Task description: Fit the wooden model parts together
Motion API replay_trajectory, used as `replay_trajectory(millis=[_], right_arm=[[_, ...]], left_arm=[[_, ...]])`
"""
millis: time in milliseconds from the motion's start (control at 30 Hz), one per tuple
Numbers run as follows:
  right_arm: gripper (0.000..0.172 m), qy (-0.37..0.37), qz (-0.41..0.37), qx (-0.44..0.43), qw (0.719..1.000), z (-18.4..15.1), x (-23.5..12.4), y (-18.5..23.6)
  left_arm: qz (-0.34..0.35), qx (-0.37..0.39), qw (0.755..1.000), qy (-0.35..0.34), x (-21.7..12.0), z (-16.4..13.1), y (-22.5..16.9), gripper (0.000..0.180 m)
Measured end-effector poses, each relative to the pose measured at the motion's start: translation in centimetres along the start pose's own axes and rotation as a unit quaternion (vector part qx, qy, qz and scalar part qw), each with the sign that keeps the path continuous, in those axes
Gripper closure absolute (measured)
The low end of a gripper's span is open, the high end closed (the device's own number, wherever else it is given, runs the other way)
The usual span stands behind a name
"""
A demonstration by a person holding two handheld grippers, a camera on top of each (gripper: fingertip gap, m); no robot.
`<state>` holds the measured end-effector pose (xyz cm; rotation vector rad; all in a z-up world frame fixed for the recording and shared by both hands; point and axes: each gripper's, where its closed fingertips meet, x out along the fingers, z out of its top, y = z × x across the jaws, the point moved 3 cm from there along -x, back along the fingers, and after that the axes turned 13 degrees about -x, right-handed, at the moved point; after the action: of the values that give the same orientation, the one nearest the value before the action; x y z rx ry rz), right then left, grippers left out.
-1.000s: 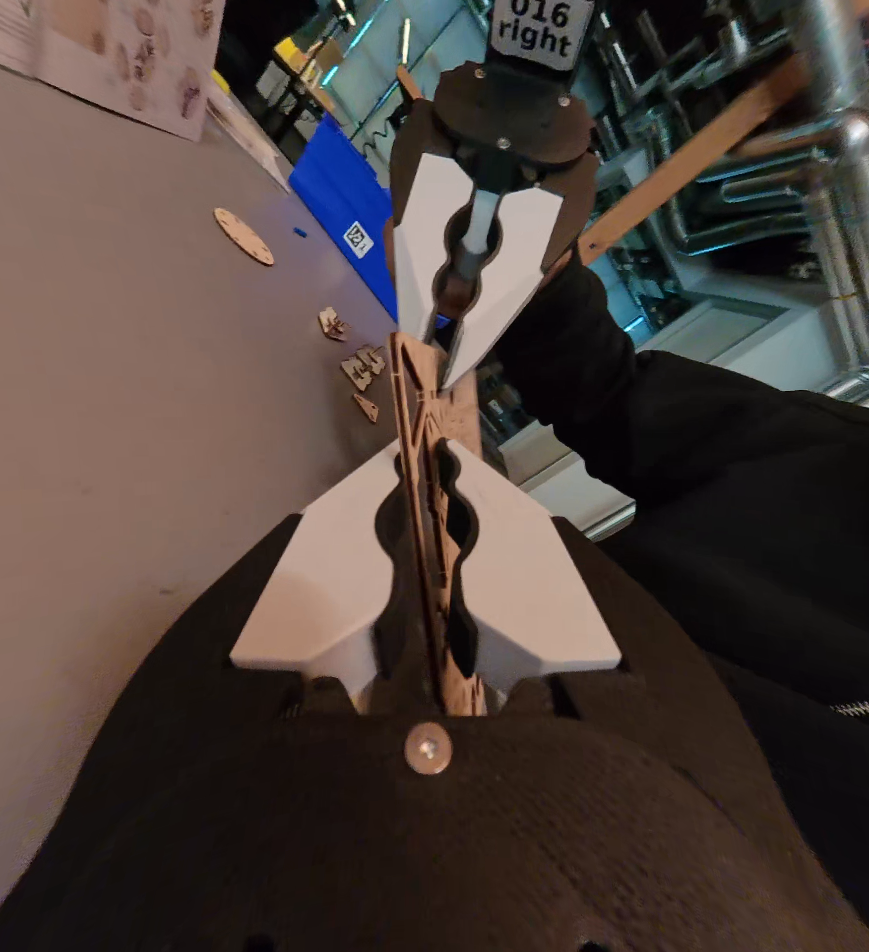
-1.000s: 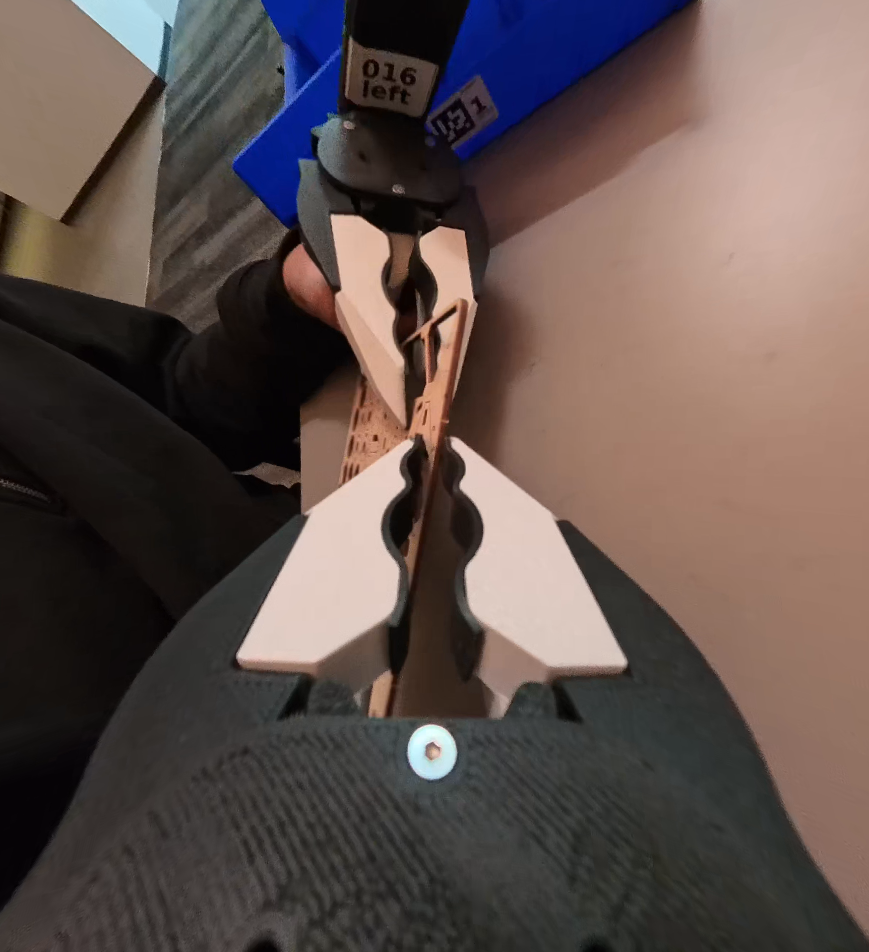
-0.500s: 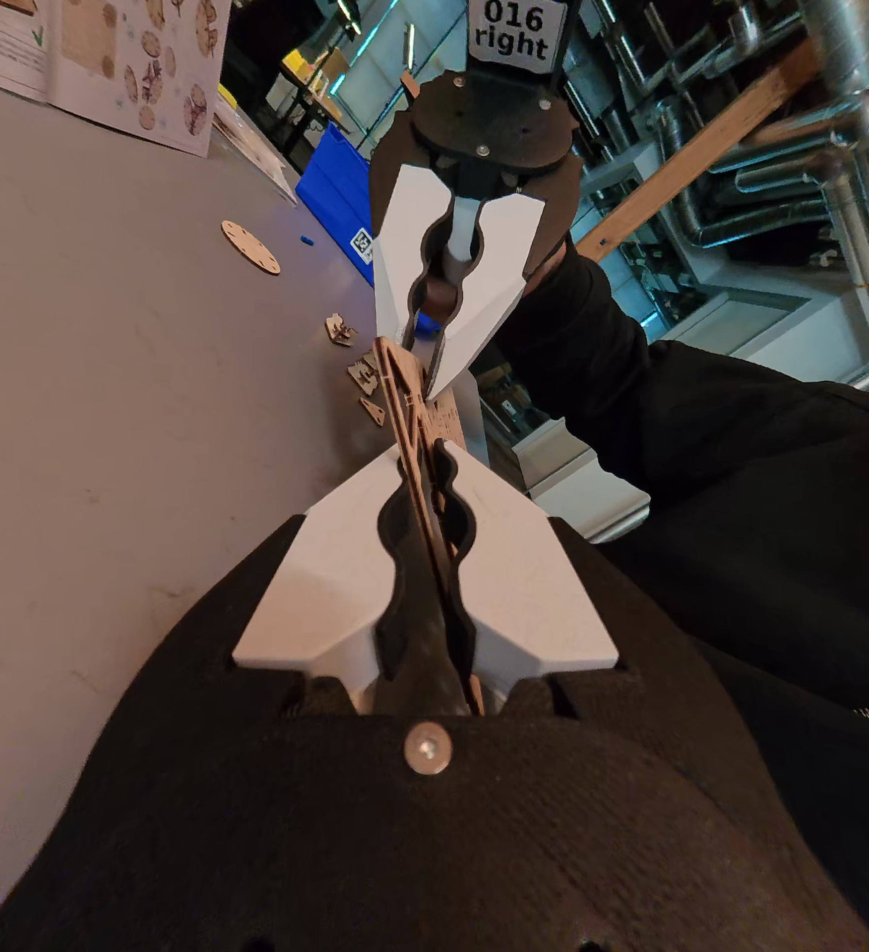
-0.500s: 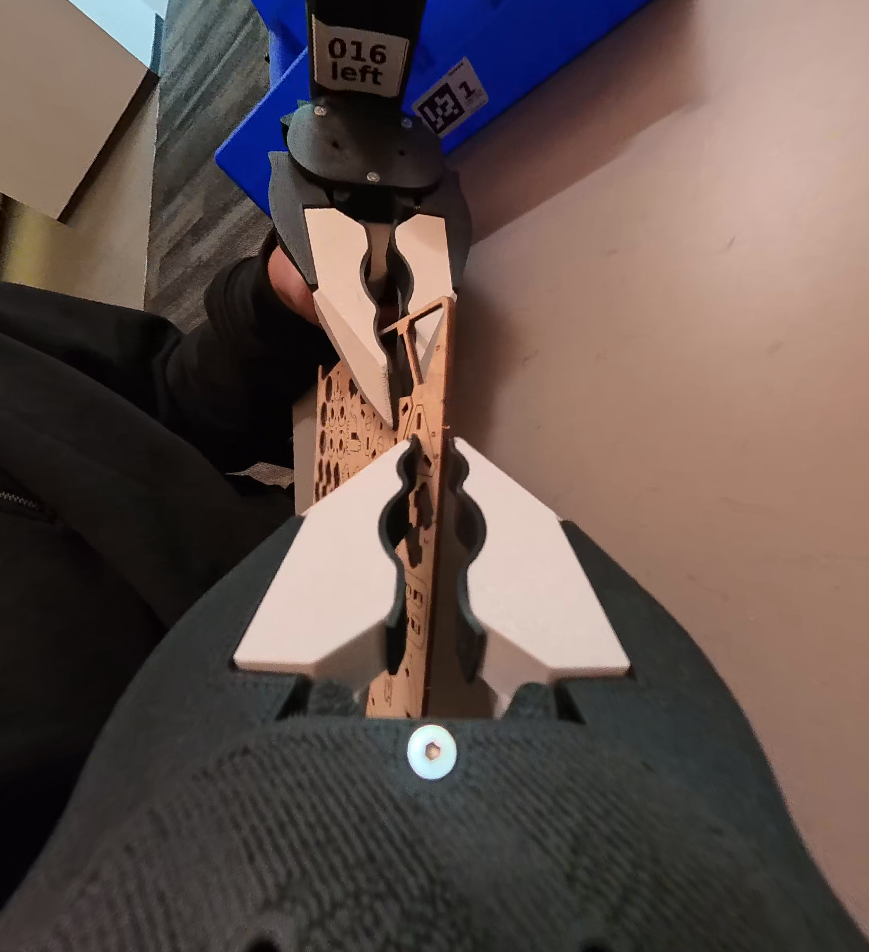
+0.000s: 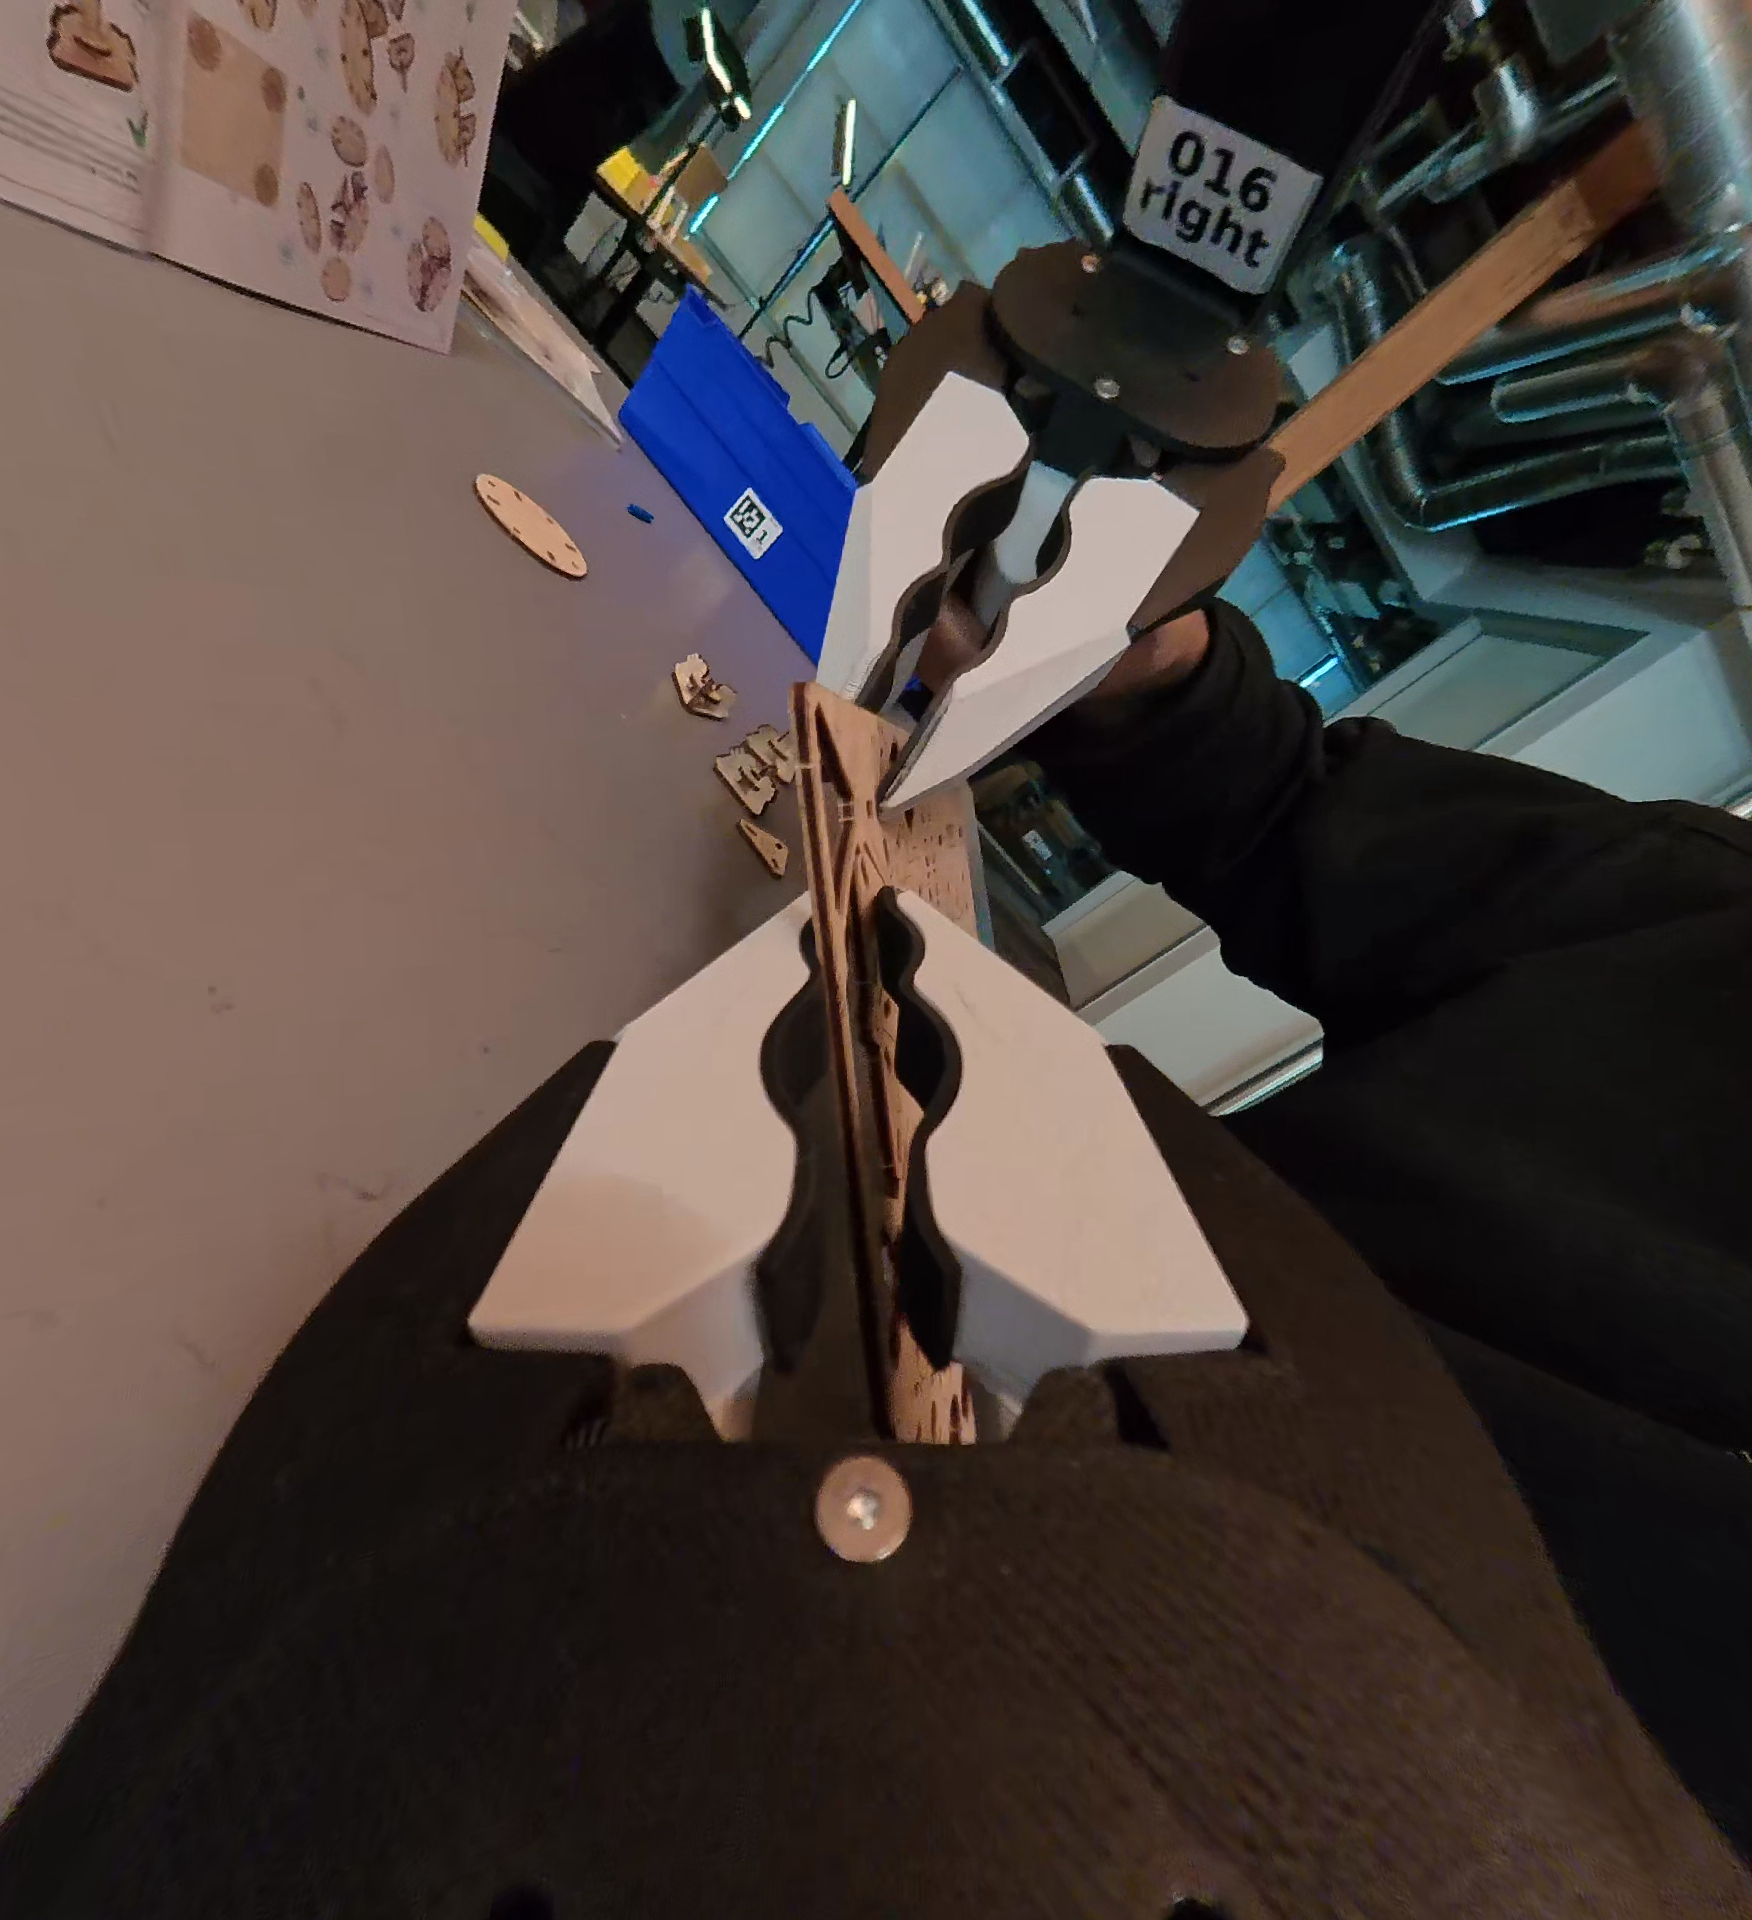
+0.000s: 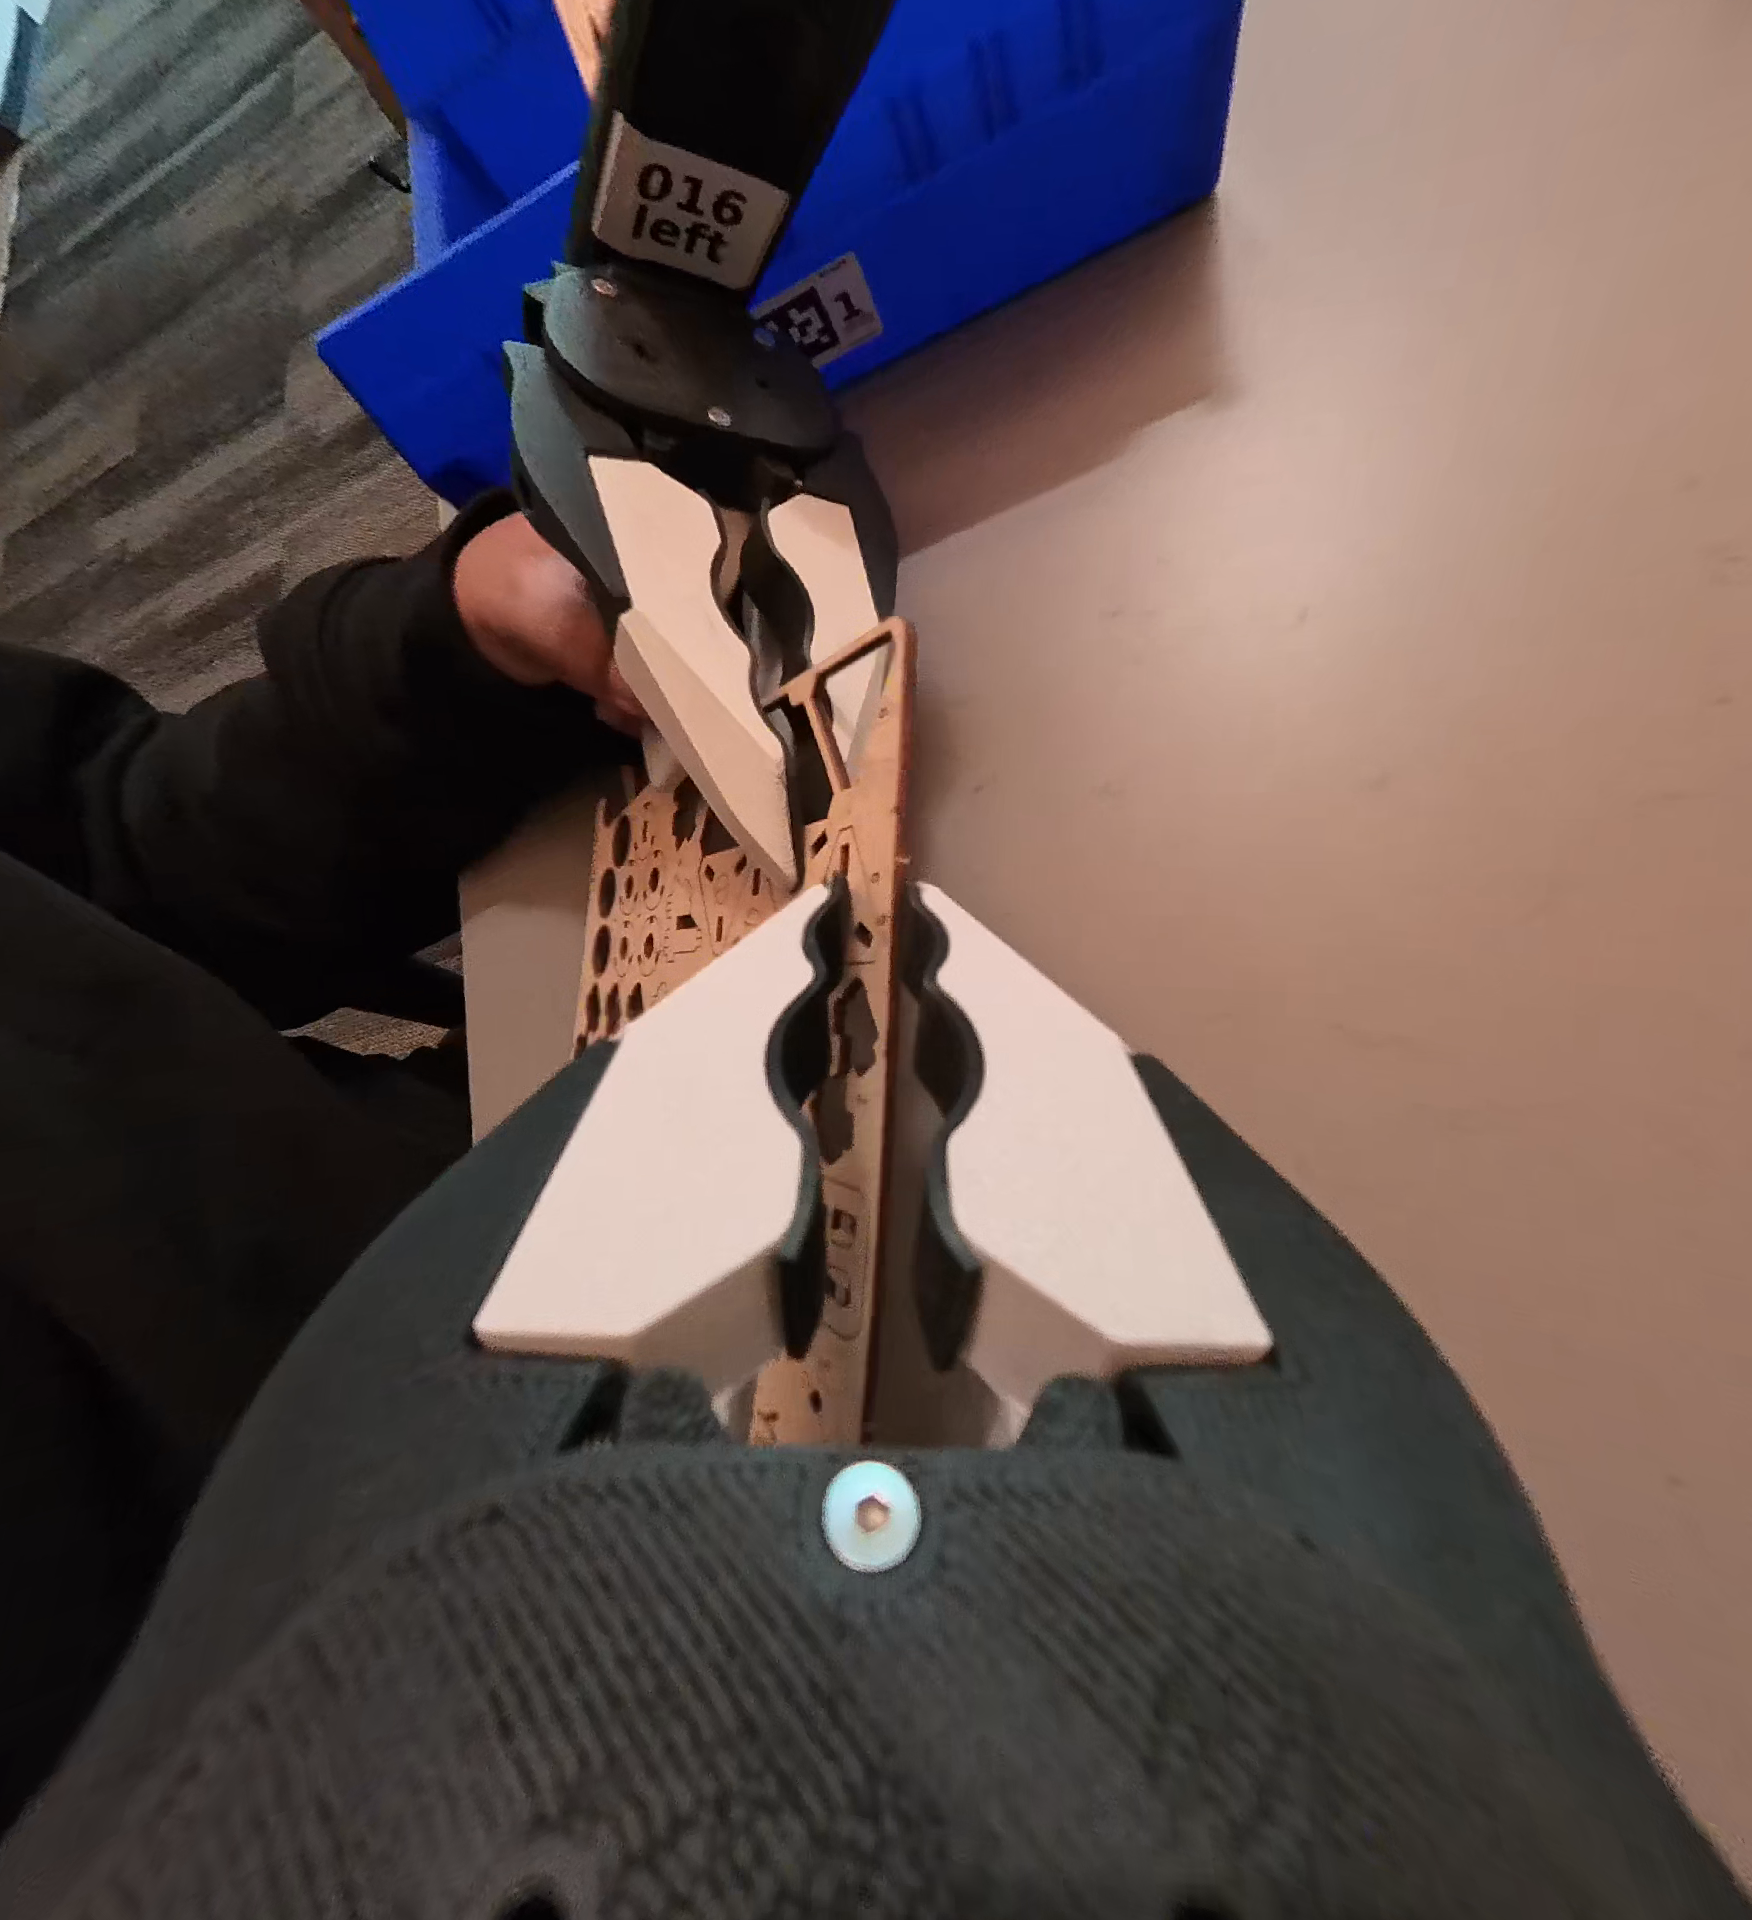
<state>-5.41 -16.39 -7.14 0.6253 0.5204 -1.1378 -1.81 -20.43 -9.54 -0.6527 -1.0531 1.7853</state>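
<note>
A thin laser-cut wooden sheet [image 5: 836,790] with many cut-out shapes stands on edge above the grey table [image 5: 228,831]. My left gripper [image 5: 851,909] is shut on it, with both pads pressed on its faces. The right wrist view shows the left gripper [image 6: 810,800] clamped on the sheet [image 6: 643,914] near a triangular cut-out. My right gripper [image 6: 874,888] straddles the same sheet from the opposite end, and its pads stand a little off it. In the left wrist view the right gripper's [image 5: 872,753] fingertips sit apart, one on each side of the sheet's top corner.
A blue bin [image 5: 726,447] stands at the table's far edge and also shows in the right wrist view [image 6: 955,208]. A round wooden disc [image 5: 529,525] and small loose wooden pieces [image 5: 752,769] lie on the table. A printed instruction sheet [image 5: 228,135] lies far left. Black sleeves [image 5: 1474,935] are on the right. Less than 4 cm separates the two grippers' tips.
My left gripper has closed tight on the wooden sheet. My right gripper's jaws have widened a little around it. The right gripper has tilted to the right in the left wrist view.
</note>
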Motion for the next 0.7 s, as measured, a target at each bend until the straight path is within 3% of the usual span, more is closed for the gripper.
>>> replay_trajectory(millis=[67,133,233,333,400,467,700], right_arm=[[0.168,0.022,-0.034,-0.018,0.999,-0.6,0.3,-0.4],[0.167,0.076,-0.096,-0.088,0.989,-1.7,0.8,-0.9],[0.168,0.033,-0.067,-0.052,0.996,-0.8,0.4,-0.6],[0.168,0.012,-0.055,-0.041,0.998,-0.3,-0.1,-0.5],[0.164,0.019,-0.073,-0.056,0.996,-0.5,0.0,-0.7],[0.148,0.008,-0.088,-0.062,0.994,-0.2,-0.4,-0.9],[0.141,-0.037,-0.120,-0.029,0.992,-0.3,-3.1,-2.1]], left_arm=[[-0.016,-0.005,1.000,0.001,0.2,0.0,-0.4,0.180],[0.027,0.007,1.000,0.009,0.8,-0.2,0.3,0.179],[-0.017,-0.010,1.000,-0.003,0.3,0.1,-0.3,0.180],[-0.017,-0.001,1.000,-0.011,0.3,0.4,-0.5,0.180],[-0.017,-0.006,1.000,-0.009,0.1,0.3,-0.4,0.180],[-0.026,-0.010,1.000,-0.012,-0.3,0.4,-0.5,0.180],[0.007,-0.016,0.996,-0.082,-1.9,2.0,0.4,0.180]])
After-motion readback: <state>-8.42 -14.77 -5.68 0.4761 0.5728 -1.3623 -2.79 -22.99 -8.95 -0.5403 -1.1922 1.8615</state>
